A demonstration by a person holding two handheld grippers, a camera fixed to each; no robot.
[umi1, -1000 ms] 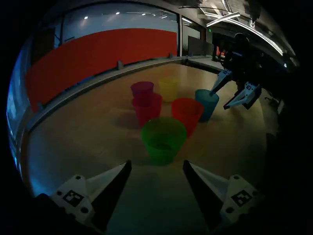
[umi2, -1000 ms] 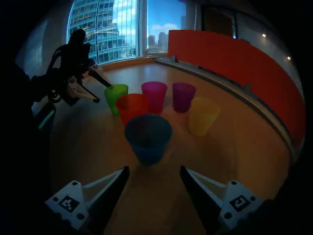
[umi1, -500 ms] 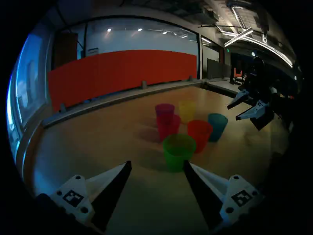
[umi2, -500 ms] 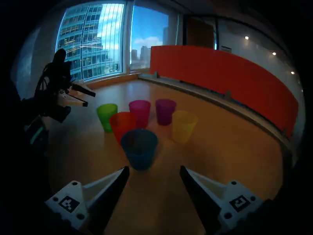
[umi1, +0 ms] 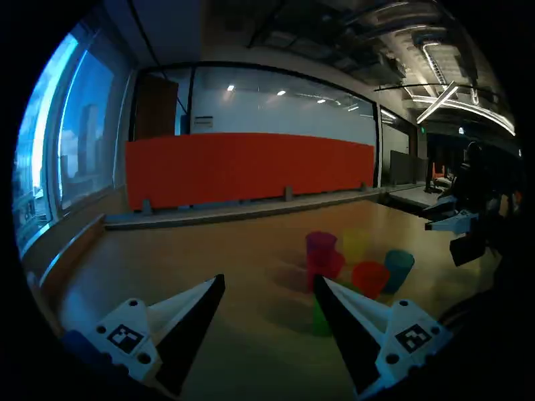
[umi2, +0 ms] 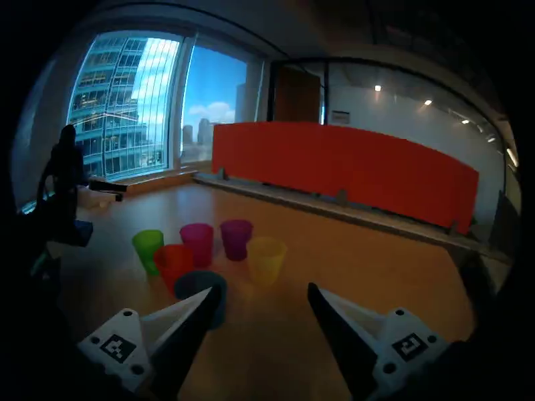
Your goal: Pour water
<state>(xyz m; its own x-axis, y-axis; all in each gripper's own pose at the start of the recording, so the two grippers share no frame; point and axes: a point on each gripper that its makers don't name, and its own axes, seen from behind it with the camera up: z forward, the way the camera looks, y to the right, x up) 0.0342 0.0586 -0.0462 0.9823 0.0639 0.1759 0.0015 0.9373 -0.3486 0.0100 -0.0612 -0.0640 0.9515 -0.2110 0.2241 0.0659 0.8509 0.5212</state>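
Both tools hang empty with their jaws spread wide: the left tool point(umi1: 267, 301) and the right tool point(umi2: 264, 304) each look across the table point(umi1: 200, 260) from well back, gripping nothing. The task's things, six coloured plastic cups point(umi1: 370, 277), stand in one tight cluster on the table, and that closeness is the main hazard. The green cup point(umi2: 148, 248), the red cup point(umi2: 174, 264), the magenta cup point(umi2: 197, 242), the purple cup point(umi2: 236, 238), the yellow cup point(umi2: 266, 259) and the teal cup point(umi2: 200, 287) sit just beside one another, some seemingly touching, so a finger sliding in around one could shove or topple its neighbour. In the left gripper view the green cup is half hidden behind that tool's own finger point(umi1: 344, 317), and in the right gripper view the teal cup is partly covered likewise, so an approach to either begins partly blind. The light is dim and I cannot tell which cup holds water, if any; picking the wrong one wastes the pour. Thin cups like these probably flex, so a hard squeeze could slop water over the rim, while a light one could let the cup slip on tilting.
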